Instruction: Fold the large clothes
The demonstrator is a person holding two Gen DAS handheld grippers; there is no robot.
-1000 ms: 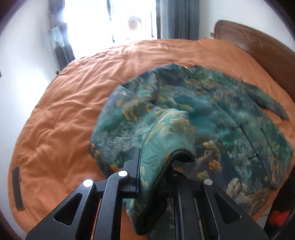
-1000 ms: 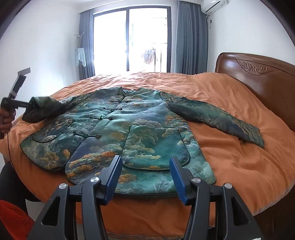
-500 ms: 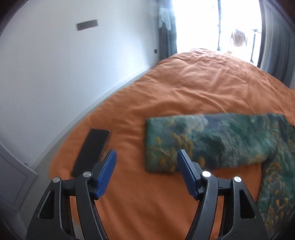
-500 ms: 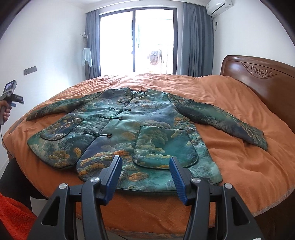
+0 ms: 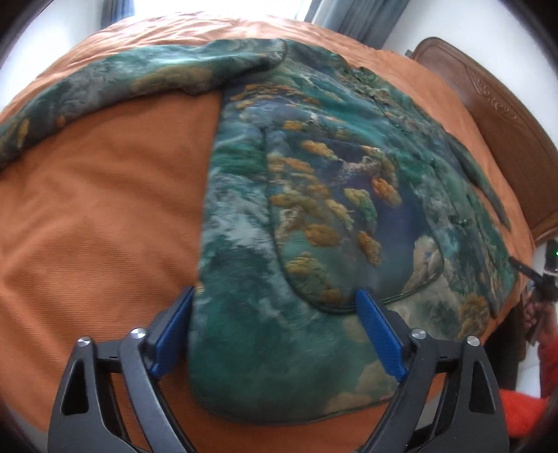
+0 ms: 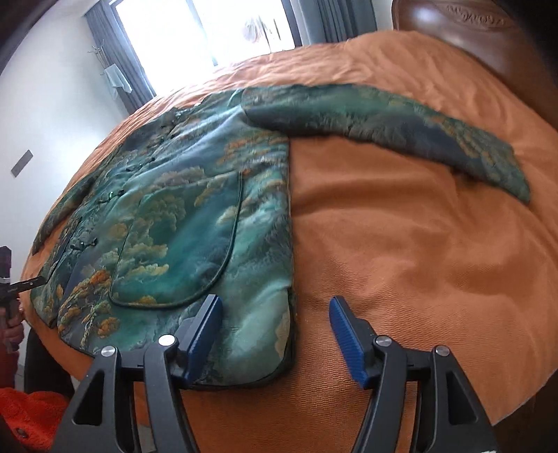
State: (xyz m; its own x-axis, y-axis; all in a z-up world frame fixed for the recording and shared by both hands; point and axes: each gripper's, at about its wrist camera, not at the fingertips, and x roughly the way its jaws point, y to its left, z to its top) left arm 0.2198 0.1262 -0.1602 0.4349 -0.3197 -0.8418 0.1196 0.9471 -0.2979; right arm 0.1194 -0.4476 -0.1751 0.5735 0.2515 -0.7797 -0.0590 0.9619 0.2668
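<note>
Left wrist view, jacket: green-and-gold patterned jacket (image 5: 314, 216) lies flat, front up, on the orange bedcover (image 5: 97, 216); near hem corner fills the foreground, one sleeve (image 5: 115, 80) stretches to far left.
Left wrist view, left gripper (image 5: 275, 334): jaws wide and opening; the hem corner lies between the blue pads but they do not press it. Released, not gripping.
Left wrist view, change: a second ago this gripper was clenched on a lifted sleeve; half a second ago it stood open over the bare cover beside the laid-out sleeve and a dark flat object. Now it is down at the near hem, left corner.
Left wrist view, far right: other handheld gripper (image 5: 544, 278) at the bed edge, blurred.
Right wrist view, right gripper (image 6: 275, 334): jaws parted and opening; jacket's right hem edge (image 6: 279, 313) sits between them, left pad over cloth, right pad over bare cover. No grip.
Right wrist view, sleeve: second sleeve (image 6: 401, 129) spread to far right, near the wooden headboard (image 6: 470, 28).
Right wrist view, change: a second ago the gripper looked along the whole jacket from beyond the bed's foot; now it is low and tilted over the right hem corner.
Meaning for task: sleeve spreading looks finished; both grippers seem placed to pinch the hem corners, likely for a fold toward the collar.
</note>
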